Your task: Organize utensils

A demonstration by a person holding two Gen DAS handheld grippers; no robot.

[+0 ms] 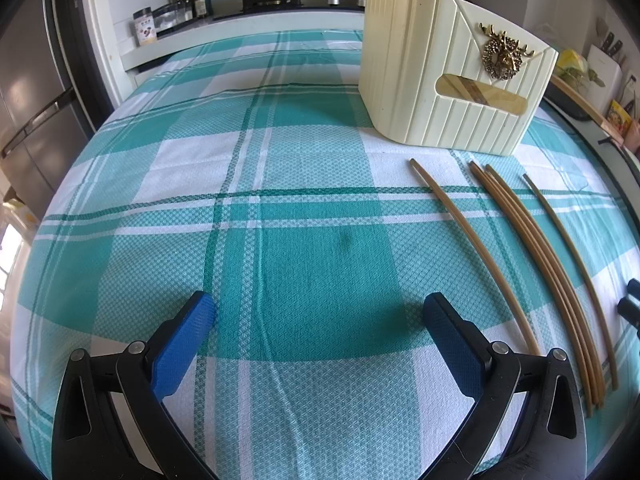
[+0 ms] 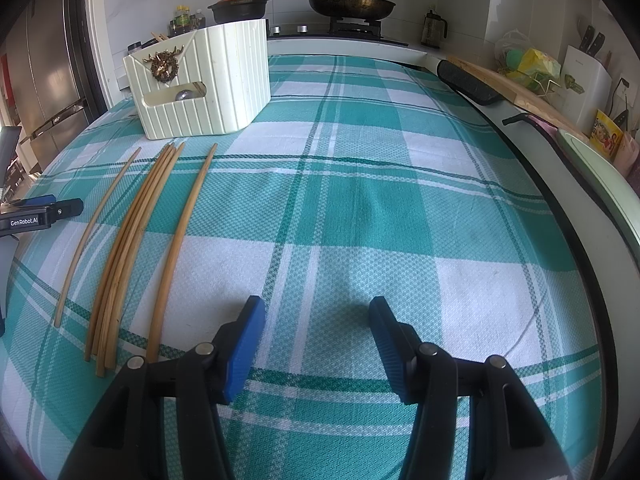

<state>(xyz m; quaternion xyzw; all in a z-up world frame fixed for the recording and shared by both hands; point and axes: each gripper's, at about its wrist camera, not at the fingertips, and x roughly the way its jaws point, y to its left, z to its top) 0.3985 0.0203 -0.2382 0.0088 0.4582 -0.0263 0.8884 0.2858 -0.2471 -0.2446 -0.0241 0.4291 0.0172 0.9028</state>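
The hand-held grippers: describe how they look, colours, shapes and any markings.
Each hand-held gripper, left and right, has two flat blue fingers with finely ribbed pads, mounted on glossy black forked arms joined by round silver rivets. From the right wrist view, the left tool's black body carries white lettering reading GenRobot.AI. No cables, sleeves or hands are visible.

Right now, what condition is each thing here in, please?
Left gripper: open, empty.
Right gripper: open, empty.
Chopsticks: lying loose on the cloth, outside the holder.
Cream holder: upright, some utensils already inside.
Frying pan: lidded, on the stove.
Black pot: lidded.
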